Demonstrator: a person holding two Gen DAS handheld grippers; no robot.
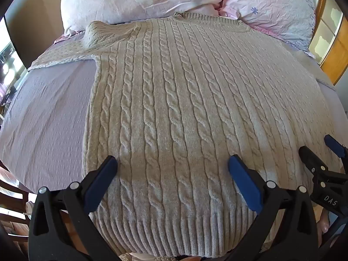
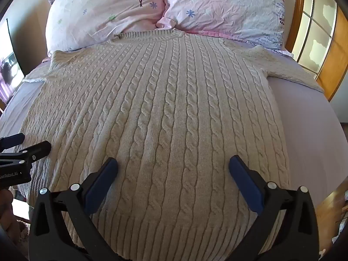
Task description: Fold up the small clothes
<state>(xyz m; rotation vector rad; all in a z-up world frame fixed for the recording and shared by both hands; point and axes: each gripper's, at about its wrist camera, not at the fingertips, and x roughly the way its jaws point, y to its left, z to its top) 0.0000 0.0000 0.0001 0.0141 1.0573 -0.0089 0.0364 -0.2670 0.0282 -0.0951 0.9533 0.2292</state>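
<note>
- Lying flat on the lilac-sheeted bed, the cream cable-knit sweater is spread front-up, its neckline toward the two pink floral pillows at the head and its ribbed hem nearest the cameras.
- Its left sleeve stretches out sideways across the sheet, with the shoulder bunched up into a small hump; in the right wrist view the right sleeve runs out toward the wooden-framed window.
- The left gripper is over the lower part of the sweater, just above the hem, its black fingers with blue pads spread wide apart with nothing between them.
- The right gripper sits beside it over the same lower part, its blue-padded fingers likewise wide apart and empty.
- Each gripper shows at the edge of the other's view, so the two are near each other, side by side over the hem end.
- Whether either pair of fingertips touches the knit cannot be told.
</note>
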